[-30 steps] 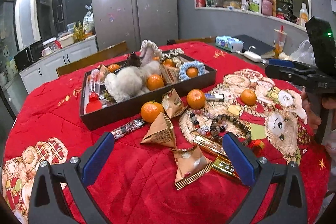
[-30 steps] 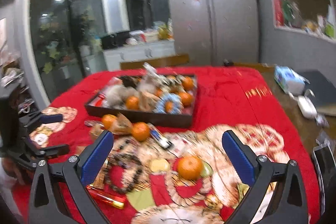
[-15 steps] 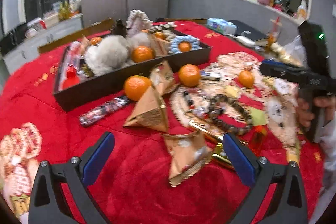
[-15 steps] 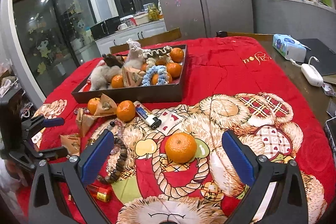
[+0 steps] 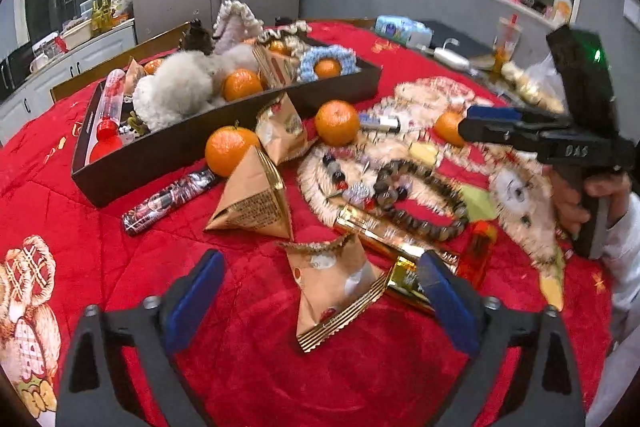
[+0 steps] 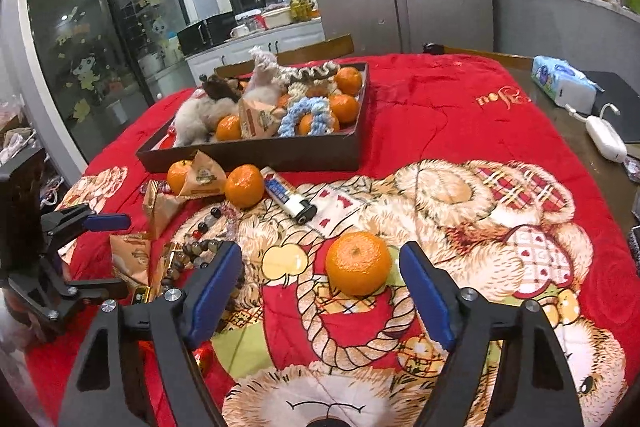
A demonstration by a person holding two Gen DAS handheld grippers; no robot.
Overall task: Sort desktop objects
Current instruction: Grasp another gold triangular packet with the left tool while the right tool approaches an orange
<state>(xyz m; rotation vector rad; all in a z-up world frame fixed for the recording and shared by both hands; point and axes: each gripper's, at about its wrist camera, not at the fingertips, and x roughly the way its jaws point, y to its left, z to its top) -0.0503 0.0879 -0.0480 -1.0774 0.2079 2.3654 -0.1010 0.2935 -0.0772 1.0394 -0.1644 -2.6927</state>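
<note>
The left gripper is closing around a tan snack packet on the red blanket, and the right gripper is closing around an orange, neither squeezing yet.

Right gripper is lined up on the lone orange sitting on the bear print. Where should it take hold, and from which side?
Grip the orange across its widest middle, coming from the near side and above, as the right gripper already points. It is round, stem dimple up, with bare blanket on both flanks, so each finger has room. The jaws are closing with the orange between them, not yet touching.
</note>
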